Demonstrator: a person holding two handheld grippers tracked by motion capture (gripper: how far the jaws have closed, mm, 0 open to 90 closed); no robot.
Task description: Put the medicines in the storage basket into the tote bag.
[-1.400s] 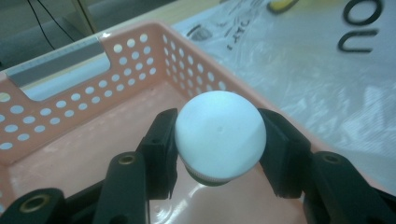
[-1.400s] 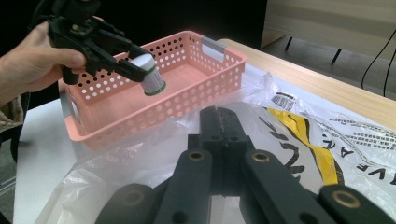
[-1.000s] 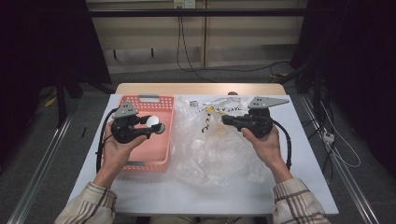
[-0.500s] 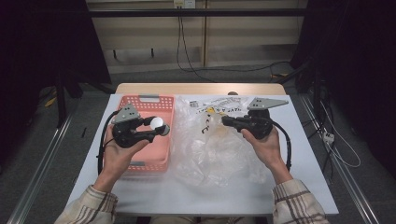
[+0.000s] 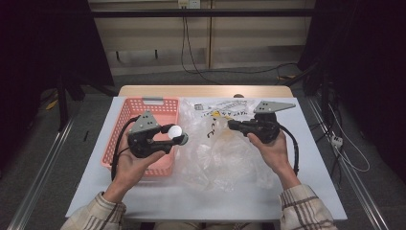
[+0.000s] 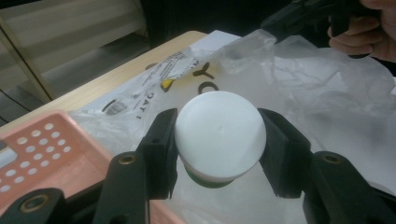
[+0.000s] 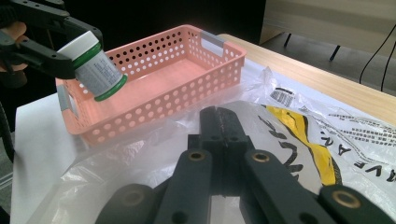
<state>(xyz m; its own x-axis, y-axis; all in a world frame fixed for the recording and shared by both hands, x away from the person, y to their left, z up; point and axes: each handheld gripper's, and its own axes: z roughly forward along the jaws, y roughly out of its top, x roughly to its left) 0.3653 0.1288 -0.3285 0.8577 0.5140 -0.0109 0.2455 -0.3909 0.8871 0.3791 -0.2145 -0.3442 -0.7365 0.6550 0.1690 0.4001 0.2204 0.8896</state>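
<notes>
A small bottle (image 5: 174,132) with a white cap and green bands lies tilted between the jaws of my left gripper (image 5: 177,135), which is shut on it. It hangs above the right rim of the pink basket (image 5: 143,102), at the edge of a crumpled clear plastic bag (image 5: 225,155). In the left gripper view the pads press on both sides of the bottle's white cap (image 6: 219,133). My right gripper (image 5: 231,125) is shut on a raised fold of the bag, its jaws (image 7: 219,115) pressed together. The right gripper view has the bottle (image 7: 95,67) above the basket (image 7: 187,65).
The bag carries yellow and black print (image 7: 308,140) and lies across the middle of the white table cover (image 5: 311,187). A bare wooden strip (image 5: 206,91) runs along the far edge. Cables trail on the floor behind and to the right.
My left gripper has carried the bottle to the right and slightly up, from over the basket toward the bag. The right gripper has stayed put.
</notes>
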